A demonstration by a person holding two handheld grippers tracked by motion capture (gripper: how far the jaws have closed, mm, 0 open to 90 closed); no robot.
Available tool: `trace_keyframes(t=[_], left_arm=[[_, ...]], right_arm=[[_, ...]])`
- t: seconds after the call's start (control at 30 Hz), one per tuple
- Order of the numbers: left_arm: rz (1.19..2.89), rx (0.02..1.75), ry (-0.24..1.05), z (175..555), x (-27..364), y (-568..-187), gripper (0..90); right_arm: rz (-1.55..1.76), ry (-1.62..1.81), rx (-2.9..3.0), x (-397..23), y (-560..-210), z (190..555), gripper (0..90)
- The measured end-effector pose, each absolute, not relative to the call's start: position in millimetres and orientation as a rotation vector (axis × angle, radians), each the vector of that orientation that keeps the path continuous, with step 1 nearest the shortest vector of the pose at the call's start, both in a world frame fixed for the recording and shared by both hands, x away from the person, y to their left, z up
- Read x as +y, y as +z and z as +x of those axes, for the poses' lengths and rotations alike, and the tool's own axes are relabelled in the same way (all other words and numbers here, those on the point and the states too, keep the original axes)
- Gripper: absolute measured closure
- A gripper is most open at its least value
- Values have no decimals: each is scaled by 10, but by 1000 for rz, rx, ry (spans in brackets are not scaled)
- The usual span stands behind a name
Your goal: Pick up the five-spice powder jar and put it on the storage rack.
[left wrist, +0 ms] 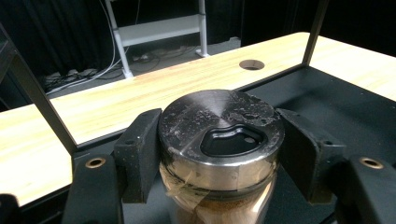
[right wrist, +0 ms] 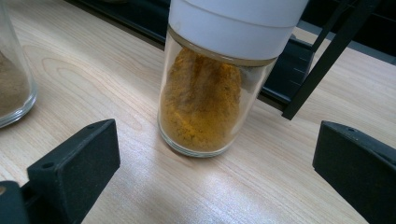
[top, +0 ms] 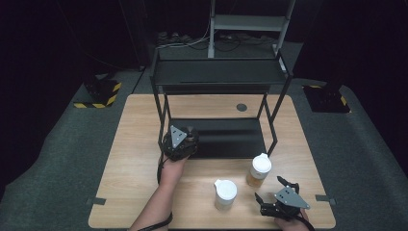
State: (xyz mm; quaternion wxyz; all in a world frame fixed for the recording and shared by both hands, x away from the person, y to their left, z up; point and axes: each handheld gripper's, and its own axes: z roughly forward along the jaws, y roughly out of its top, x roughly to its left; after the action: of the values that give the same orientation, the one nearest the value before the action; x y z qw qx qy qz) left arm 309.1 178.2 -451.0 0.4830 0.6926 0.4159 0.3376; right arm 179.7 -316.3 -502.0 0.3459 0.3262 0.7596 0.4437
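Clamped between the left gripper's two black pads is a glass spice jar with a metal lid; the pads press on opposite sides of the lid and of the glass just under it. Brown powder shows through the glass below the lid, and clear tape sticks to the jar's neck. The lid is scuffed and has a dark, teardrop-shaped opening in its top. From the high view, this left gripper sits at the front left corner of the black shelf rack, over the lower shelf, which lies on the wooden tabletop near its middle. In the left gripper view the jar stands upright above the dark shelf surface; whether its base rests on the shelf I cannot tell.

Over by the tabletop's near right corner, the right gripper has its jaws spread wide, with nothing between them. Its own view looks along the pads toward a white-capped jar of yellow-orange powder, which stands upright on the wood, ahead of the pads and clear of them, just in front of the rack's front edge. That jar is near the right gripper, and a second white-capped jar stands just to its left, nearer the tabletop's near edge.
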Motion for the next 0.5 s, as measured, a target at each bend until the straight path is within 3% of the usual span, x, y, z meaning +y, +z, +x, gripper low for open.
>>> trace_keyframes(t=[0.5], left_arm=[[1683, 1033, 804, 3102, 1822, -4539, 343]], right_arm=[[846, 1152, 1970, -3163, -5022, 1795, 0]])
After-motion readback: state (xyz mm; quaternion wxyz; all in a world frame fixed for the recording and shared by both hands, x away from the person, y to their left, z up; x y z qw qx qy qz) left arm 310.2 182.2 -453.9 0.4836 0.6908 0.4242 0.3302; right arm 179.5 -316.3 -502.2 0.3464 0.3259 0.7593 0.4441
